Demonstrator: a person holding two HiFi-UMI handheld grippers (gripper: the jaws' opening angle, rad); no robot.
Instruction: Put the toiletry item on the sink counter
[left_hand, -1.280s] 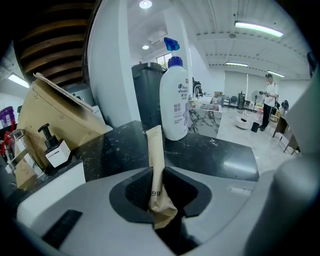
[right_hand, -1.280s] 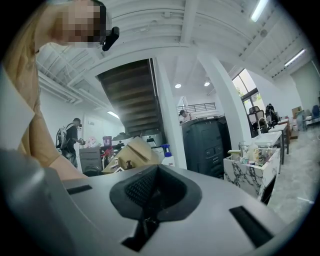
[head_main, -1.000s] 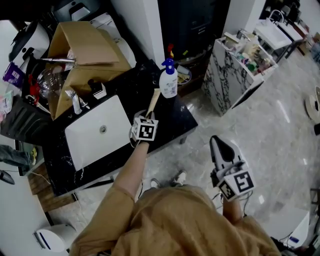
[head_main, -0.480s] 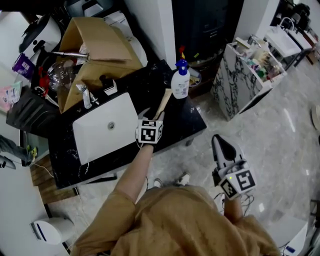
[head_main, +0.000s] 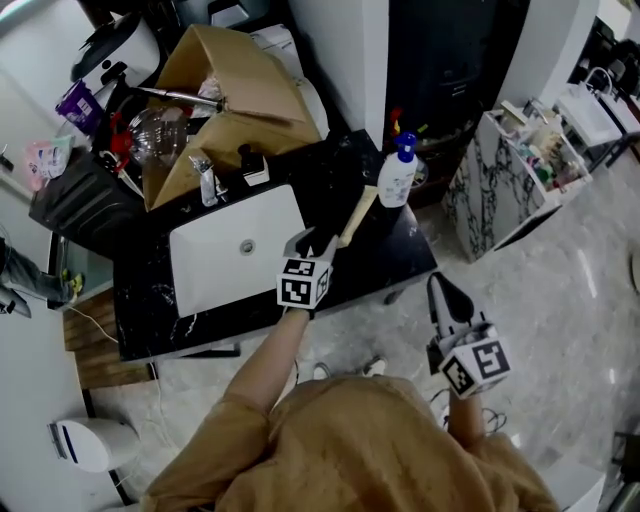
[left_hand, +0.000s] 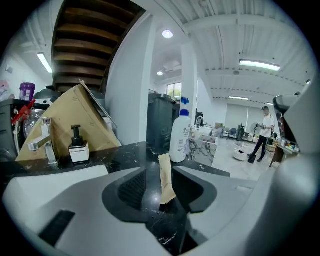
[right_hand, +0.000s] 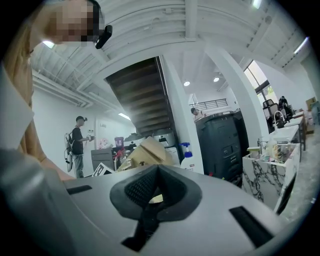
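First, the head view: a black marble sink counter (head_main: 395, 255) holds a white basin (head_main: 235, 250), with a faucet (head_main: 205, 182) and a small soap dispenser (head_main: 251, 166) at its far edge and an open cardboard box (head_main: 235, 85) behind them. The toiletry item (head_main: 358, 214), a flat tan tube, lies on the counter right of the basin, its far end close to a white pump bottle (head_main: 397, 176) with a blue top. The left gripper (head_main: 313, 243) hovers just near of the tube, over the basin's right edge. The right gripper (head_main: 437, 284) hangs off the counter's near right corner, above the pale floor, well apart from the tube.

Next, the left gripper view: the jaws have just been opening and stand wide apart. The tube (left_hand: 165, 179) rests flat on the dark stone in line with the gap, neither pad touching it, so the left gripper (left_hand: 161, 172) grips nothing. The pump bottle (left_hand: 180, 136) stands just beyond the tube's far end; the soap dispenser (left_hand: 78, 147), faucet (left_hand: 44, 145) and box (left_hand: 70, 120) sit to the left.

Lastly, the right gripper view: the right gripper (right_hand: 157, 169) has its jaw tips pressed together, with nothing held. Far off stand the box (right_hand: 149, 150), the bottle (right_hand: 187, 157) and, at the left, a person (right_hand: 77, 145).
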